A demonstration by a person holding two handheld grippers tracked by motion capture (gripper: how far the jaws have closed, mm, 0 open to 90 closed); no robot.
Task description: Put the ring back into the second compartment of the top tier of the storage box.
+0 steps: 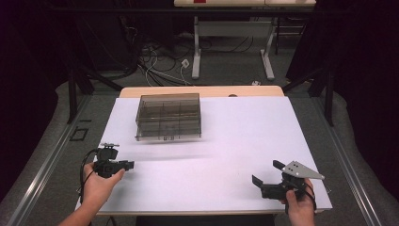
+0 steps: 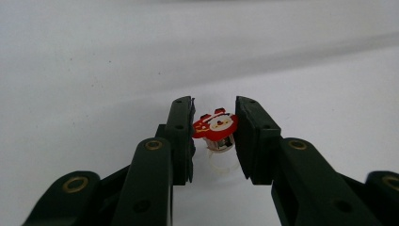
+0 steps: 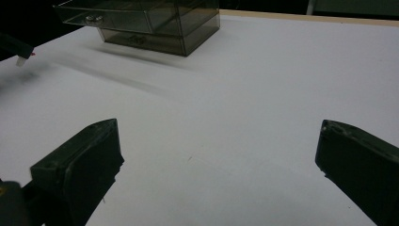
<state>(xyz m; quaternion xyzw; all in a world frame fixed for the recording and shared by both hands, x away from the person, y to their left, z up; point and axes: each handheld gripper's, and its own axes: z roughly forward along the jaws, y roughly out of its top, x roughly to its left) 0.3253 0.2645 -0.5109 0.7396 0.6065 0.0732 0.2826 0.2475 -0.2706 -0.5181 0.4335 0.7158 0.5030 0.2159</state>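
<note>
A smoky translucent plastic organiser box point(image 1: 168, 117) with small drawers and inner dividers sits at the far left of the matte white tabletop point(image 1: 244, 141); its compartments' contents cannot be made out. Near the front left edge, the left claw point(image 2: 214, 129) is clamped on a small red-and-white Santa-face ring with a clear band point(image 2: 215, 127). At the front right, the right claw point(image 3: 216, 155) gapes wide, holding nothing.

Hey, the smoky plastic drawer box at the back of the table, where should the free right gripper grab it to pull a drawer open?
Probably by the small round knob on a drawer front of the drawer box. It juts toward the person, so bring the open right gripper straight in from the near side and pinch it.
</note>
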